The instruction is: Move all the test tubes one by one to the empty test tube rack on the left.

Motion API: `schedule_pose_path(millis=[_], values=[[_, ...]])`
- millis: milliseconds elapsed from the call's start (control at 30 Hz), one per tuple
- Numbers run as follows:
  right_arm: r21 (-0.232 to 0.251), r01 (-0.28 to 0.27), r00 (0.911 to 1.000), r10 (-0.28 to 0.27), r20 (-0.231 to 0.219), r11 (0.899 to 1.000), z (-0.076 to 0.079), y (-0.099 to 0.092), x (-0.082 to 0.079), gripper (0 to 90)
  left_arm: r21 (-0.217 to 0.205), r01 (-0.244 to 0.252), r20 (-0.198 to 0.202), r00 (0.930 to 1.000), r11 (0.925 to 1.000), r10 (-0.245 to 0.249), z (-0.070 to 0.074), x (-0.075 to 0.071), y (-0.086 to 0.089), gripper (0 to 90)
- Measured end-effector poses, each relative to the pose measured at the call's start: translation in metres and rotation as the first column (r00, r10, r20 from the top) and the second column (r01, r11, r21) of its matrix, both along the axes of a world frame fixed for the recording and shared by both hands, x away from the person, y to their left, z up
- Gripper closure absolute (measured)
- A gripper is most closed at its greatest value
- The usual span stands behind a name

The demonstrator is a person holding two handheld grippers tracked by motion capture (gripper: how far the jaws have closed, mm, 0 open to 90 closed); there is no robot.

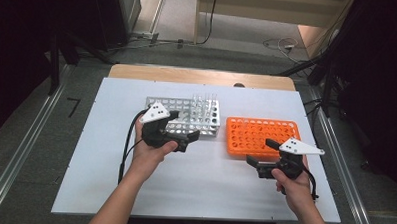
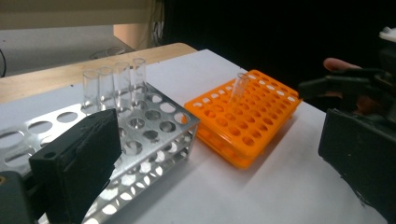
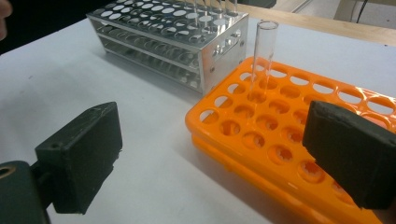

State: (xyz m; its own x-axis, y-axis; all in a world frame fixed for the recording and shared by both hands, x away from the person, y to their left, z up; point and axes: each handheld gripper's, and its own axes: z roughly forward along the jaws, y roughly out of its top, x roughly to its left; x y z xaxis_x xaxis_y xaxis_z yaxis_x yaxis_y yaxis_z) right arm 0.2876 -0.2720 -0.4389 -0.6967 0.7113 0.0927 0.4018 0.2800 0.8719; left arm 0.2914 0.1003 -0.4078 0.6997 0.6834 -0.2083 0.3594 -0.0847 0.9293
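Left gripper (image 1: 185,140) sits low in front of the metal rack (image 1: 184,116), wrist level, jaws wide apart with nothing between them. Four clear tubes (image 2: 114,84) stand in that rack's far corner. One tube (image 3: 262,56) leans in the orange rack (image 1: 262,136). Right gripper (image 1: 261,153) hovers just before it, jaws spread, empty.
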Motion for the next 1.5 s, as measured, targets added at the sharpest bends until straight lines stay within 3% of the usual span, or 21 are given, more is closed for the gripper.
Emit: schedule_pose_path(millis=[200, 333, 533, 900, 1133, 1367, 1500], values=[[-0.008, 0.000, 0.9999, 0.000, -0.013, 1.000, -0.002, 0.010, 0.018, 6.2, 0.001, 0.001, 0.003, 1.0000, 1.0000, -0.001, -0.010, -0.017, 0.003, 0.0], [-0.006, 0.029, 0.9993, -0.029, -0.026, 1.000, -0.007, 0.015, 0.030, 11.2, -0.021, -0.007, 0.000, 1.0000, 0.9997, 0.007, -0.015, -0.026, 0.008, 0.0], [-0.018, 0.064, 0.9967, -0.064, -0.050, 0.998, -0.014, 0.025, 0.046, 19.6, -0.010, -0.010, -0.012, 0.9999, 0.9999, 0.010, -0.023, -0.034, 0.013, 0.0], [-0.064, 0.182, 0.9797, -0.186, -0.074, 0.981, -0.022, 0.045, 0.070, 51.1, -0.005, -0.001, -0.031, 0.9995, 1.0000, 0.001, -0.031, -0.040, 0.013, 0.0], [-0.101, 0.214, 0.9698, -0.224, -0.097, 0.972, -0.026, 0.050, 0.077, 62.7, -0.005, -0.001, -0.038, 0.9993, 1.0000, 0.001, -0.032, -0.040, 0.013, 0.0], [-0.130, 0.201, 0.9755, -0.211, -0.063, 0.971, -0.028, 0.054, 0.076, 73.0, -0.010, -0.003, -0.041, 0.9991, 0.9999, 0.002, -0.032, -0.039, 0.014, 0.0], [-0.125, 0.198, 0.9764, -0.207, -0.061, 0.972, -0.028, 0.052, 0.077, 74.0, -0.010, -0.004, -0.041, 0.9991, 0.9999, 0.004, -0.032, -0.040, 0.014, 0.0]])
